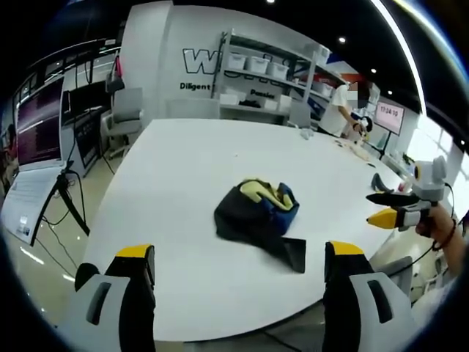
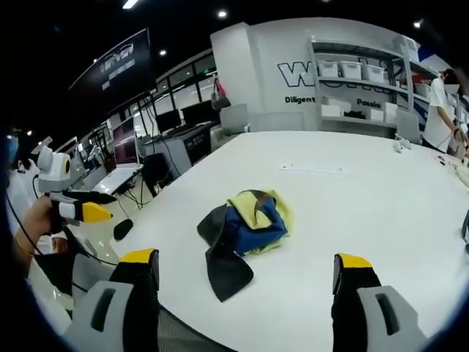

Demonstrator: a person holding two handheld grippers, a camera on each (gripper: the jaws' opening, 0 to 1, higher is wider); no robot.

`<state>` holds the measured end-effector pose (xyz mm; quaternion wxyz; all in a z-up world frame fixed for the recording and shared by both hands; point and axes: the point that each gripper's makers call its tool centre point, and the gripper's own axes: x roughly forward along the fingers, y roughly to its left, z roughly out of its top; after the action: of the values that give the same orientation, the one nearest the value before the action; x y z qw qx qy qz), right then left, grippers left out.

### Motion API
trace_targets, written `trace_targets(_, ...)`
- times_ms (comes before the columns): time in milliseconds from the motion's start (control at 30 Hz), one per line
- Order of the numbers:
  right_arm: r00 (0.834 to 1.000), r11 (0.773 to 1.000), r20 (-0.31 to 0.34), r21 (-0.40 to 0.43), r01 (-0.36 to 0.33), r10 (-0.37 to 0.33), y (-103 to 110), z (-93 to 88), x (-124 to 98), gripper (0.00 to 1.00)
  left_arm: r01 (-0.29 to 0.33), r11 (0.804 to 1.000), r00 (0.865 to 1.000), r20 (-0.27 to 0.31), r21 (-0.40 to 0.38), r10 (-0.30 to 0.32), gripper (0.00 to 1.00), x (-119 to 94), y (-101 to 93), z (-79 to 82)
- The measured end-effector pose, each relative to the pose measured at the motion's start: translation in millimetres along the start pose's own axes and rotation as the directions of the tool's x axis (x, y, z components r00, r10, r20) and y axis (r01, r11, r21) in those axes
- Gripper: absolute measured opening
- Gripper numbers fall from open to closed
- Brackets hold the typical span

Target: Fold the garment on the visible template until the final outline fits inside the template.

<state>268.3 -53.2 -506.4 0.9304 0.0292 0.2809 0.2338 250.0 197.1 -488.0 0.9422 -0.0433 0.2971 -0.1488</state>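
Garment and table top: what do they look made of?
Garment: soft woven or knit fabric, matte, in black, blue and yellow panels; it lies crumpled in limp folds. Exact fibre can't be told. Table: hard, smooth white top, likely laminate or painted board, with a faint sheen and no visible grain.

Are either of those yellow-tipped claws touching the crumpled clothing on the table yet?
Apart. In the left gripper view, bare white table separates the garment from the left gripper; the right gripper hovers off to its side, open.

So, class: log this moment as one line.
garment: crumpled on table | left hand-held gripper: open, empty | right hand-held gripper: open, empty | fold: not started
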Motion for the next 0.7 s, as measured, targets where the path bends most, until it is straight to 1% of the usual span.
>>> trace_targets(133, 1.0, 1.0, 0.009, -0.001, -0.002, 0.002, 0, 1.7, 1, 0.98, 0.002, 1.0, 1.0, 0.005, 0.006, -0.002, 0.91, 1, 0.3, 1.3)
trace_targets(200, 1.0, 0.999, 0.013, 0.026, -0.023, 0.023, 1, 2.6, 3, 0.98, 0.0, 1.0, 1.0, 0.004, 0.008, 0.0, 0.91, 2, 0.4, 1.6)
trace_targets(267, 0.999, 0.999, 0.02, 0.035, -0.027, 0.026, 1, 3.7, 3, 0.98, 0.002, 1.0, 1.0, 0.002, 0.008, -0.002, 0.91, 3, 0.0, 1.6)
trace_targets(400, 1.0, 1.0, 0.005, 0.017, -0.021, 0.021, -1, 1.6, 6, 0.97, 0.007, 1.0, 1.0, -0.005, 0.009, -0.007, 0.91, 8, -1.8, 1.0)
trace_targets(533, 1.0, 1.0, 0.004, 0.011, -0.023, 0.023, -2, 2.9, 9, 0.97, 0.013, 1.0, 1.0, -0.006, 0.009, -0.013, 0.9, 11, -3.5, 1.7)
trace_targets(700, 1.0, 1.0, 0.01, 0.008, -0.028, 0.028, -6, 6.4, 17, 0.95, 0.02, 1.0, 1.0, -0.019, 0.007, -0.02, 0.89, 22, -6.8, 0.6)
